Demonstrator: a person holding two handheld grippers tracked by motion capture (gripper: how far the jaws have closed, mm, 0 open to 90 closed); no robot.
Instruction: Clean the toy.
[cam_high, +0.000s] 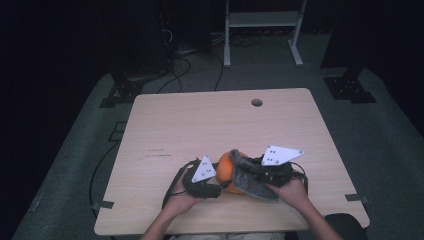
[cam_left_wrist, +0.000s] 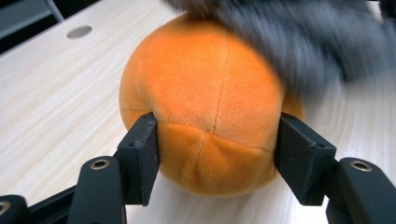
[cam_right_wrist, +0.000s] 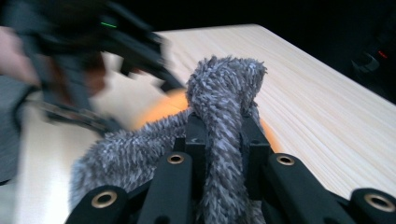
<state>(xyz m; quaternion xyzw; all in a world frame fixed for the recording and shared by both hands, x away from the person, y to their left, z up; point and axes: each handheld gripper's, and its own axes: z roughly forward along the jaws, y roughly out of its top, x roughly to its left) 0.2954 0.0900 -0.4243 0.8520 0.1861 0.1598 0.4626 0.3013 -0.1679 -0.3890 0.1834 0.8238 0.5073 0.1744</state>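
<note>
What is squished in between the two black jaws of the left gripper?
A soft orange plush ball sits between the jaws of the left gripper, which press its sides in the left gripper view. A fuzzy grey cloth drapes over its top.

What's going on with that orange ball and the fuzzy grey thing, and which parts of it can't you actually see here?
- Orange plush ball: its top is covered by the grey fuzzy cloth in the left gripper view, and the cloth is blurred there.
- The ball's underside, against the table, is out of sight.
- Left gripper: smeared by motion in the right gripper view.
- Right gripper: the cloth fills its jaws, hiding the pads.
</note>
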